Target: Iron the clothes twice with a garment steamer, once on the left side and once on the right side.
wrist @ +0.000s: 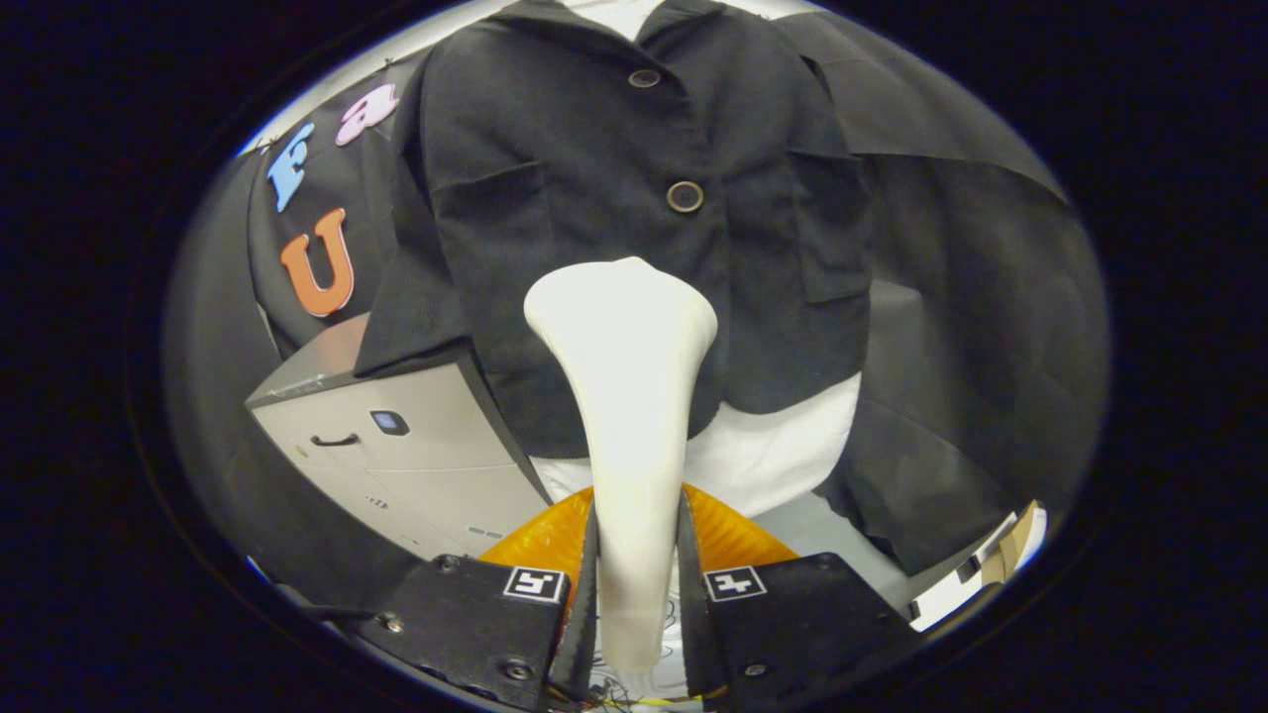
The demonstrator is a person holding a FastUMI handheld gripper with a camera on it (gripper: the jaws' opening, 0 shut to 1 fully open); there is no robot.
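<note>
A white garment steamer (626,396) stands upright between my fingers, and my gripper (636,555) is shut on its handle. Its flared head points at the lower middle of a black buttoned jacket (594,149) hanging just ahead, slightly left of the lower button (685,196). I cannot tell whether the head touches the cloth. A white garment (773,451) shows under the jacket's hem. The jacket has a chest pocket on each side.
A grey box-like machine (396,456) stands low to the left of the jacket, under its sleeve. An orange ribbed object (728,535) lies just beyond my fingers. Some cardboard and white items (1001,564) lie at the lower right.
</note>
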